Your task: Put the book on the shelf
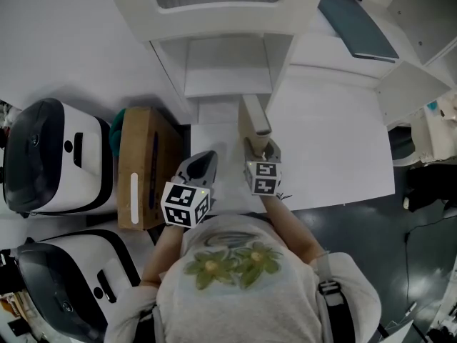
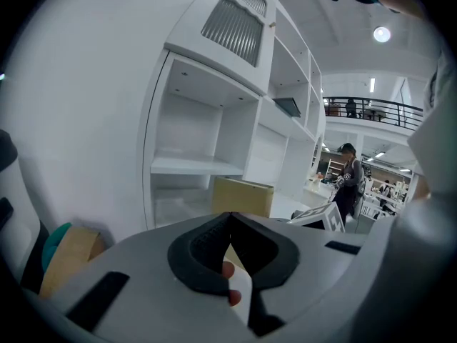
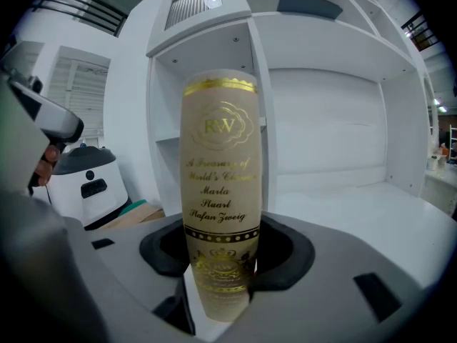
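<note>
Your right hand-held gripper [image 1: 262, 148] is squeezed on the bottom of the tan book [image 3: 220, 191]. It holds the book upright over the left side of the bench [image 1: 335, 141], just in front of the shelf [image 1: 228, 77]. Your left hand-held gripper [image 2: 230, 245] is closed and holds nothing. The book looks stiff, a bit heavy and smooth, so it may tip or slip. Grip it low and firm. The shelf is open, but its post [image 3: 258, 106] stands right behind the book. The white machines [image 1: 57, 156] and the brown box [image 1: 143, 166] sit off to the left.
</note>
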### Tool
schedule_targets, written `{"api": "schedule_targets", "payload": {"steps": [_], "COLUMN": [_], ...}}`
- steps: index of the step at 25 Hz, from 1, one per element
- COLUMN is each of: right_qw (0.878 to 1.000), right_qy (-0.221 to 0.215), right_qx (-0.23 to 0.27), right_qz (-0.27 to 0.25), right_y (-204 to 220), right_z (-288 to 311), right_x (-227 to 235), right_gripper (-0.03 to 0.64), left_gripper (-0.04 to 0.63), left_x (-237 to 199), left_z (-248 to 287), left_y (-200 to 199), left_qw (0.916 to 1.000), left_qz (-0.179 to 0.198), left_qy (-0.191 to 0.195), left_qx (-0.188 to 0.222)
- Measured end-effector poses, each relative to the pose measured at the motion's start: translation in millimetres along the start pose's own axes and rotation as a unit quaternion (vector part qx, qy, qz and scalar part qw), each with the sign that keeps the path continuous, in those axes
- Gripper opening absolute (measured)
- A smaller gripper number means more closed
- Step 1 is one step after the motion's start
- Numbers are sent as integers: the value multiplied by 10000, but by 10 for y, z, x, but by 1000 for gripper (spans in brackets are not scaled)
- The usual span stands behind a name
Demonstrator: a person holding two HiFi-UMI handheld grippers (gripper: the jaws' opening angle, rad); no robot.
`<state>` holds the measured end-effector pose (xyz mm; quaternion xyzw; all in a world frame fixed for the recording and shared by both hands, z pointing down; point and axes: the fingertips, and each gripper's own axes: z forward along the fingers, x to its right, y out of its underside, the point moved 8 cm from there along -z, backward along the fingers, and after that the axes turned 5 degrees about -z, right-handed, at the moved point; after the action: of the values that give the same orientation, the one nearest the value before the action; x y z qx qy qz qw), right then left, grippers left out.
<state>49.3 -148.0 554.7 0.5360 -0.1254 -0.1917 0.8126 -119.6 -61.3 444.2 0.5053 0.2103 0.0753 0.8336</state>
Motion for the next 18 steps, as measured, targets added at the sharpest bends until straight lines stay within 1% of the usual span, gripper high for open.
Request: {"api": "schedule_targets", "payload": {"steps": [6,13,18], "right_qw": [10000,9998,9998], "right_qy": [56,111,105], "right_qx": [-32,168,194], "right_qz": [38,23,-19], "right_y": [36,-30,-56], "right_z": [116,196,224], "right_x": [36,47,33], "right_gripper": [227,227,227], "left_gripper": [28,28,28], "left_x": [-8,-34,-47], "left_z": [60,98,127], "left_y": [-5,-6,4], "left_qw": [10000,9999,9999], "left_qz": [12,25,11], "left_qy": [19,21,32], "left_qx": [-75,-113,-159]}}
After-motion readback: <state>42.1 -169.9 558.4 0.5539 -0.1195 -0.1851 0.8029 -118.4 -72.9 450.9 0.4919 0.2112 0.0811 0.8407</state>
